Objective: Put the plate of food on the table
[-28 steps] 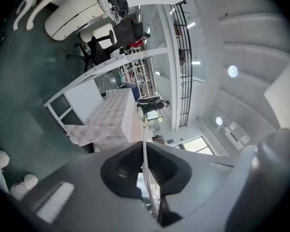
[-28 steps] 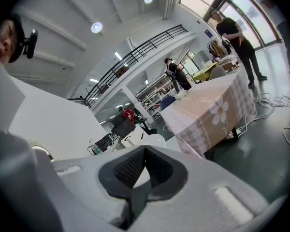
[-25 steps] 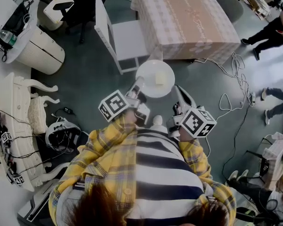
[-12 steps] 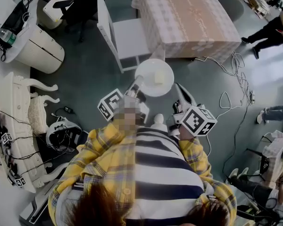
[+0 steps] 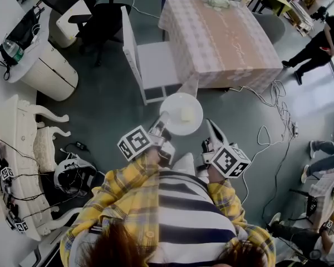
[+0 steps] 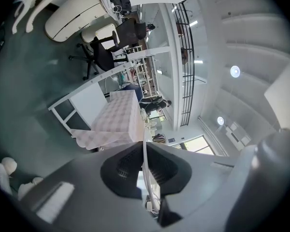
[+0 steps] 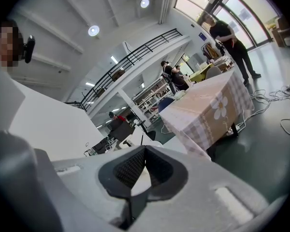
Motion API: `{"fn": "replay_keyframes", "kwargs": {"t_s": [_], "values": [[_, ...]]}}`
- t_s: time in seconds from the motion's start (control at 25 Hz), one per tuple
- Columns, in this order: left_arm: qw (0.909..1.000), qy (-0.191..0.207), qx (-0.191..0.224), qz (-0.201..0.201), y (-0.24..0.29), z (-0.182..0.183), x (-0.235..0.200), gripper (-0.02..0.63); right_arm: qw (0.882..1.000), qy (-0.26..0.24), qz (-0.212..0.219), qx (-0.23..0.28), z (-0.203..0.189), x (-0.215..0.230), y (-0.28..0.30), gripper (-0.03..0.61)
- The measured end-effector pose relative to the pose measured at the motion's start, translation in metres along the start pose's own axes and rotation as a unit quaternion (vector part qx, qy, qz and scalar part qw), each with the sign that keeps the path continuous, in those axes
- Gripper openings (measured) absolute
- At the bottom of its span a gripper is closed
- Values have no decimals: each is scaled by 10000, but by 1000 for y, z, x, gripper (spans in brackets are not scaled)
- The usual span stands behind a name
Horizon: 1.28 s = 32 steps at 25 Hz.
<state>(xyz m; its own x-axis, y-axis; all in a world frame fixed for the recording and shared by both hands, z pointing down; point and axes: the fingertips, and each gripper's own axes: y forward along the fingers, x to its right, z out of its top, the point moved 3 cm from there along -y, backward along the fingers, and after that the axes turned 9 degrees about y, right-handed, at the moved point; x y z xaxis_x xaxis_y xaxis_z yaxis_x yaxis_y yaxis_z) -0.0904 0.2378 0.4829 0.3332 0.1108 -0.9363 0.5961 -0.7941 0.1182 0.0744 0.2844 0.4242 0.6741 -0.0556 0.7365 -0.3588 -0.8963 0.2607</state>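
Note:
A white round plate (image 5: 178,110) with a pale piece of food (image 5: 186,114) on it hangs above the grey floor, short of the table (image 5: 217,35) with the pink checked cloth. My left gripper (image 5: 162,119) is shut on the plate's left rim. In the left gripper view that rim shows as a thin white edge (image 6: 145,146) pinched between the dark pads of the left gripper (image 6: 145,164). My right gripper (image 5: 210,125) sits just right of the plate. Its jaws (image 7: 144,151) stand shut, with nothing seen clamped between them. The table (image 7: 208,110) lies ahead.
A white chair (image 5: 153,60) stands at the table's left side, close to the plate. Cables (image 5: 278,99) trail on the floor to the right. A black office chair (image 5: 94,10) and a white round cabinet (image 5: 50,65) are at the left. A person (image 5: 317,43) stands far right.
The plate and both grippers sit lower in the head view, and more of the table's far end shows. The left grip on the rim is unchanged.

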Motion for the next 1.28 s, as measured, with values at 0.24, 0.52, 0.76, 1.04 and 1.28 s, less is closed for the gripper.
{"fn": "replay_keyframes", "kwargs": {"t_s": [0.24,0.52,0.76,1.04,1.28], "values": [[9999,69,64,39,7,16,-8,9,10000,-23,-16,-72,2,-1,19,-5],[9997,153,203,22,35,38,-13,9,9997,-145,86,-191,20,-2,61,-5],[9992,117,367,109,67,63,-18,9,9984,-280,282,-393,45,-7,110,-5],[9981,67,590,187,113,91,-24,9,9961,-401,495,-614,74,-4,162,-5],[9975,30,659,251,162,104,-23,9,9954,-374,540,-693,106,14,195,-5]]}}
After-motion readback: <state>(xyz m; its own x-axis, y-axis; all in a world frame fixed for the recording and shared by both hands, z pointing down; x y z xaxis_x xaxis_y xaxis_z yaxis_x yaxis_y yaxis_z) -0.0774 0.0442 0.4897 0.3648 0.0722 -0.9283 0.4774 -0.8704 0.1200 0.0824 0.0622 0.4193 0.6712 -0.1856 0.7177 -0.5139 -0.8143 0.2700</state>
